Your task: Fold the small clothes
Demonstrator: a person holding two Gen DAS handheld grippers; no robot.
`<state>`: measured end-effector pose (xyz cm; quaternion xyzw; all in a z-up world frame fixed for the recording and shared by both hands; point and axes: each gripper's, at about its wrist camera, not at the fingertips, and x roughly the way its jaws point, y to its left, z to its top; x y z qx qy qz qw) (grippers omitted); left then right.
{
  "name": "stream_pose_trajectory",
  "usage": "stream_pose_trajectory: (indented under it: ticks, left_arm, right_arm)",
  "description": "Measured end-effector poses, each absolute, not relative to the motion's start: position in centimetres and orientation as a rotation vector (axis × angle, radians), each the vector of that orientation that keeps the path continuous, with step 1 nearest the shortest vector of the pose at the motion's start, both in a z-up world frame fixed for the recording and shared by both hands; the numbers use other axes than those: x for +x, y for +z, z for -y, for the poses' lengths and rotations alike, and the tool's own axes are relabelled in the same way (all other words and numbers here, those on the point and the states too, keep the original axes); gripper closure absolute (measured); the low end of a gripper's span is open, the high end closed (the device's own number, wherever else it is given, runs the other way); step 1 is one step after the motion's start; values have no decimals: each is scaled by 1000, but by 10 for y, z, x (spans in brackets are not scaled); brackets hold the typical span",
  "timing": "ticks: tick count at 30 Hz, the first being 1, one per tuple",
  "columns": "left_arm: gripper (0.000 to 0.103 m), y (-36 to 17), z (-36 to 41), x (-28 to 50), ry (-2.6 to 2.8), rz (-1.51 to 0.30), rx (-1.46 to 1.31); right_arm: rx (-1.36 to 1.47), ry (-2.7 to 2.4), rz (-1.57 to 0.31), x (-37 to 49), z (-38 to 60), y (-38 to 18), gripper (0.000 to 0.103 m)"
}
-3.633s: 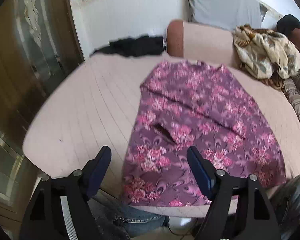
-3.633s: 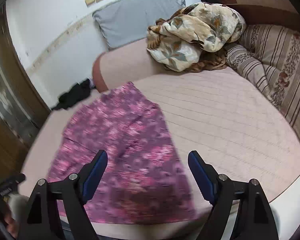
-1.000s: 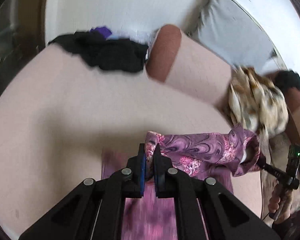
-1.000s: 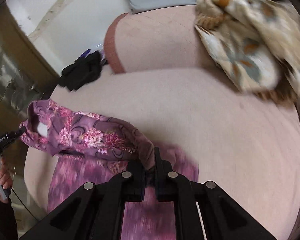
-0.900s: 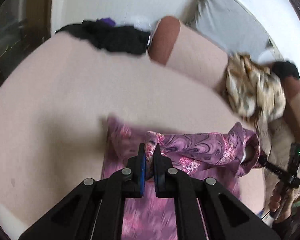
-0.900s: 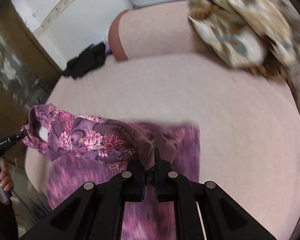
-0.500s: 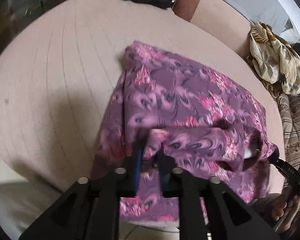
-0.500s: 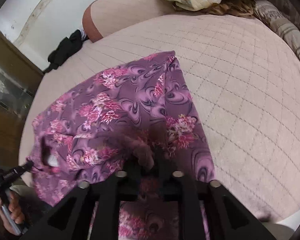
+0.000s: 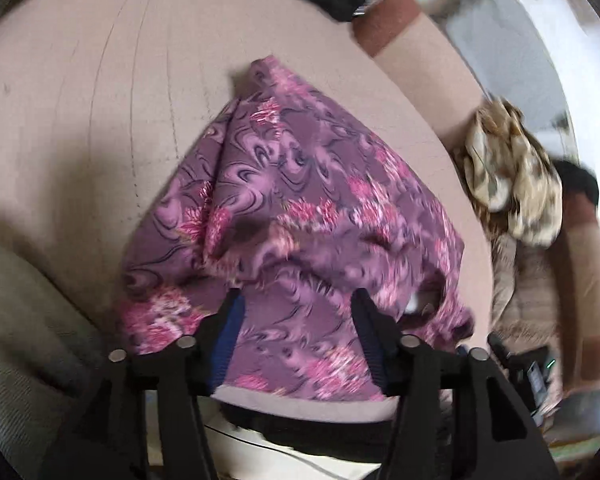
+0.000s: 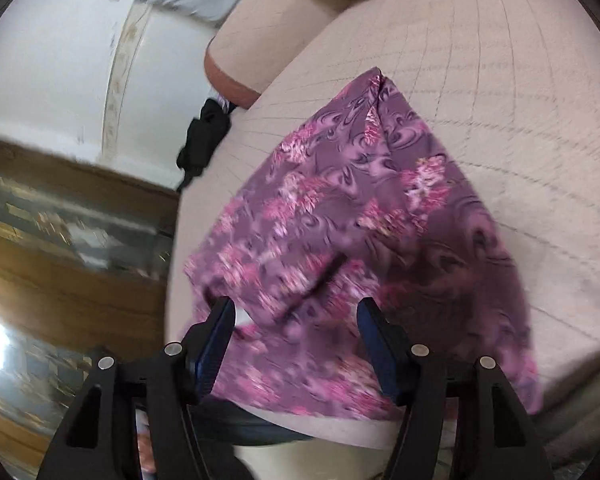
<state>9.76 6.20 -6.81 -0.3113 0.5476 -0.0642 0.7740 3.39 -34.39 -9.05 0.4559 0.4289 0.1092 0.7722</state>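
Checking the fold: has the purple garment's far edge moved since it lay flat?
Yes. The purple garment was folded toward the near edge, leaving more bare bed before the bolster.

Both cams sit right behind their gripper fingers, looking steeply down from close up. Left wrist view faces across the purple floral garment point(image 9: 300, 208) from its left, right wrist view from its right; both share the garment and the pink bed point(image 10: 520, 80).

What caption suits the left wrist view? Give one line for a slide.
Left gripper, jaws just opened, hovers over the folded purple floral garment lying on the pink quilted bed.
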Motion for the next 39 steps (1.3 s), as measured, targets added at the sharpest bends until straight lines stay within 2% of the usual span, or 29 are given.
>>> stream_pose_trajectory:
  ticks: [2,5,10,12,13,15,18,22,25,29,32,33,35,36,38,39]
  left_arm:
    - [46,-81,-67,114,-114,-1235,-780]
    - [46,-103,-72,137,-57,-1314,-883]
    - [46,-110,-73,141,-33,-1312,-932]
    - [55,-109,-69,135,-28,-1301,-887]
    - [58,-109,-69,133,-27,-1300,-877]
    - [58,-113,-71,124,-40,-1299,-882]
    - [58,-113,-77,113,-57,-1286,-896]
    - [54,-98,-81,107,-65,-1248,-894]
    - [38,-84,-85,109,-49,-1199,-892]
    - [38,-84,-86,123,-5,-1216,-887]
    - [38,-94,-76,130,37,-1269,-850]
    - [41,-98,-72,130,39,-1283,-840]
    - [68,-99,-70,125,81,-1287,-783]
    - [73,-98,-70,122,87,-1282,-765]
    - [92,-99,-75,111,96,-1275,-730]
    - [94,-100,-77,108,102,-1274,-724]
  right_arm:
    - [1086,184,-945,43,352,-98,26]
    - [1222,125,-968,57,360,-109,25]
    - [1280,-10,-1039,67,366,-123,29]
    - [1223,-39,-1065,69,364,-124,49]
    - [1177,-52,-1076,67,362,-123,56]
    - [1122,-54,-1088,61,359,-124,75]
    - [1079,-32,-1103,48,357,-132,87]
    - [956,15,-1062,43,354,-127,89]
    - [916,22,-1032,44,352,-121,87]
    - [925,21,-1028,50,350,-126,82]
    - [939,25,-1027,47,351,-130,82]
    - [934,27,-1025,46,352,-129,82]
    - [912,16,-1025,42,354,-128,82]
    - [906,9,-1027,40,355,-128,82]
    - [903,-4,-1019,36,357,-126,82]
    - [898,-13,-1014,35,358,-124,83]
